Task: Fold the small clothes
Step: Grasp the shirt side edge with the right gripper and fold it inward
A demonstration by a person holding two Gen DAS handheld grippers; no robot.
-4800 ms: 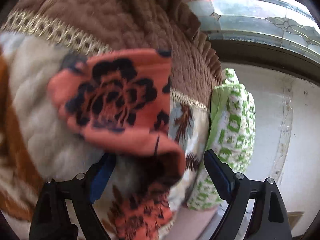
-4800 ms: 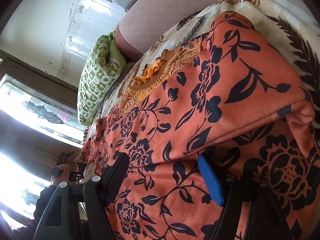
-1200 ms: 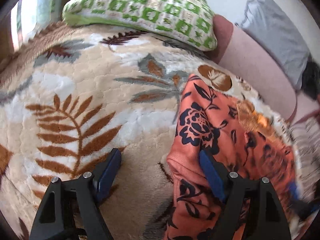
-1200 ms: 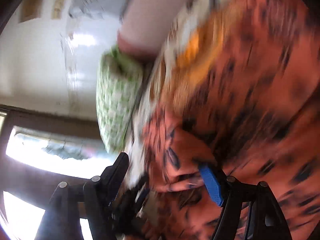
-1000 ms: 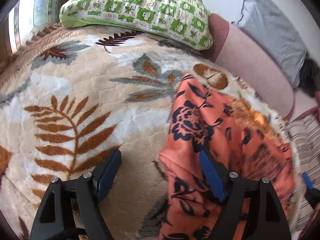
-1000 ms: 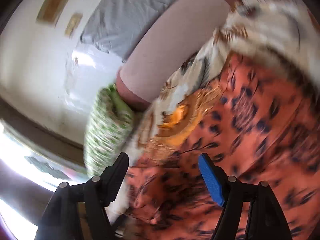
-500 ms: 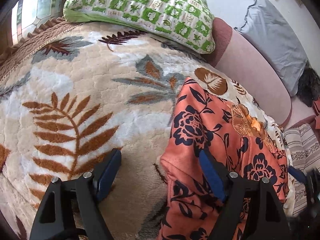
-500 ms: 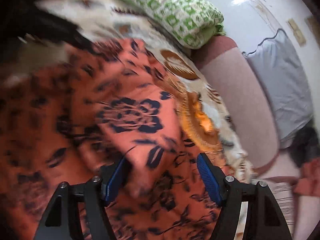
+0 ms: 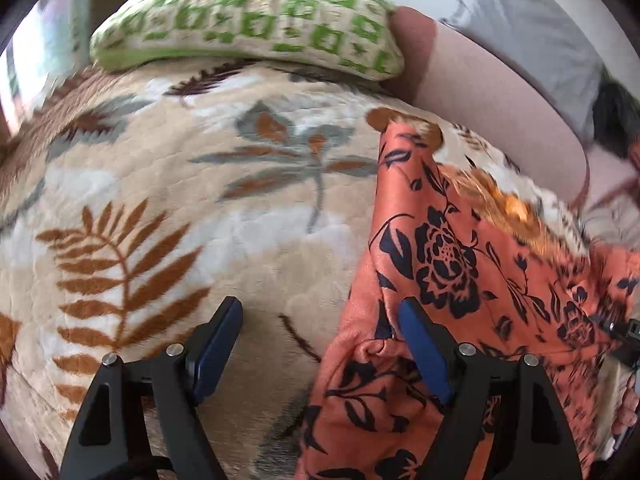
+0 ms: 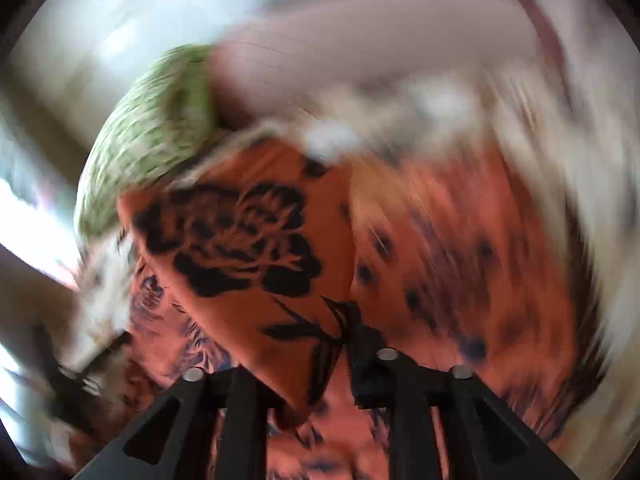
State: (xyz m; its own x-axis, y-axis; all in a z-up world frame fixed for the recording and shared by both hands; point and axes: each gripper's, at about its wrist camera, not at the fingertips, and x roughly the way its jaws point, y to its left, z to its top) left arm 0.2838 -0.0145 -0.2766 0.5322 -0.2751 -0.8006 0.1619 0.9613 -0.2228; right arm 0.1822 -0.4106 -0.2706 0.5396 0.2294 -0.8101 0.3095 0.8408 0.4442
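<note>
Jaws: left gripper (image 9: 320, 340) gaped wide w/ nothing held, its right finger on the orange floral garment (image 9: 460, 280) lying near-right of the green pillow (image 9: 248, 20), right gripper (image 10: 296, 376) pinched a garment fold; prob. best to carry it over slowly, edges matched, left pinning.

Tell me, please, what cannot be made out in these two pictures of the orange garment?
- Right wrist view: motion blur smears the orange garment, so its fold lines are unreadable.
- Right wrist view: cloth covers the right gripper, so its jaws' grip is unclear.
- Left wrist view: the garment's lower part is cut off by the bottom edge and hidden by the left gripper.
</note>
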